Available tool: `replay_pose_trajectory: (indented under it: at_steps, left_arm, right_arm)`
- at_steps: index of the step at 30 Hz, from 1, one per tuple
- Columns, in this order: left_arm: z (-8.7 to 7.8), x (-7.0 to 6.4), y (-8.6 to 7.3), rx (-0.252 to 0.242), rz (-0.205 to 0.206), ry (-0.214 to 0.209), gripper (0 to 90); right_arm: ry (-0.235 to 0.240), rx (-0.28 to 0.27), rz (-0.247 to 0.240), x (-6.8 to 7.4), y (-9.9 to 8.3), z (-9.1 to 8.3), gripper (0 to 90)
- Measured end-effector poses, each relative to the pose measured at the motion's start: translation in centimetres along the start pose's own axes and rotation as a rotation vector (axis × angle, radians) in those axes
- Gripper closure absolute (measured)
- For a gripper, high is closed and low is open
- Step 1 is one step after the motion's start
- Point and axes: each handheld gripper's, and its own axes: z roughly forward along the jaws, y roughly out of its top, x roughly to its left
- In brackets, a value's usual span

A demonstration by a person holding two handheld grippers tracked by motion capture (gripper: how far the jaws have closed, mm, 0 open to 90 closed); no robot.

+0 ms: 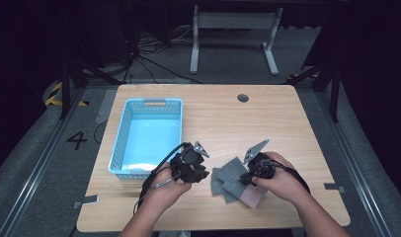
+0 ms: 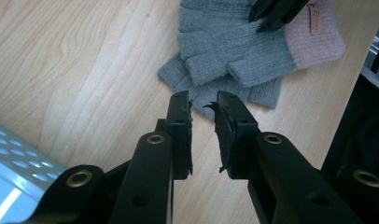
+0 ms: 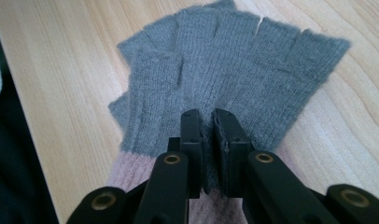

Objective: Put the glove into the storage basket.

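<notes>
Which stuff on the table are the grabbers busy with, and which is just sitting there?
In use:
- grey gloves with pink cuffs
- right gripper, pinching the top glove
- left gripper, jaws apart beside the gloves

Lying about:
- blue basket
- table

Your table is evenly lit; the surroundings are dark.
Your gripper views blur close up, and the basket (image 1: 139, 170) floor glares.

Both hand-held grippers, the left gripper (image 1: 204, 174) and the right gripper (image 1: 242, 180), are black with brass-ringed screw holes along flat two-piece jaws, each topped by a grey three-cornered plate and trailing a black cable.
</notes>
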Motion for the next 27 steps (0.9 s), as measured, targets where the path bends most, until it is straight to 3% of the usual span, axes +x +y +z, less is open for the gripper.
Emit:
replay_pose_trajectory:
  at_steps: [4,10,18,23,27]
  left_arm:
    - [0.6,-0.3,0.1,0.034,0.023,0.016,76.2]
    - [0.9,-0.5,0.3,0.044,0.038,-0.002,77.2]
    - [1.2,-0.3,0.7,0.027,0.005,-0.009,73.6]
    - [1.4,-0.3,0.9,0.018,-0.01,0.004,71.5]
    - [1.6,-0.4,1.0,0.016,-0.002,-0.001,69.9]
  right_arm:
    - [-0.007,-0.002,0.005,0.0,0.0,0.3,80.8]
    - [-0.009,-0.023,0.018,0.3,-0.1,0.0,74.7]
    - [-0.038,-0.087,0.052,0.5,-1.0,-2.7,71.7]
    - [-0.072,-0.096,0.091,0.2,-2.6,-4.4,70.7]
    - [-0.081,-0.073,0.113,-0.1,-3.8,-5.4,69.1]
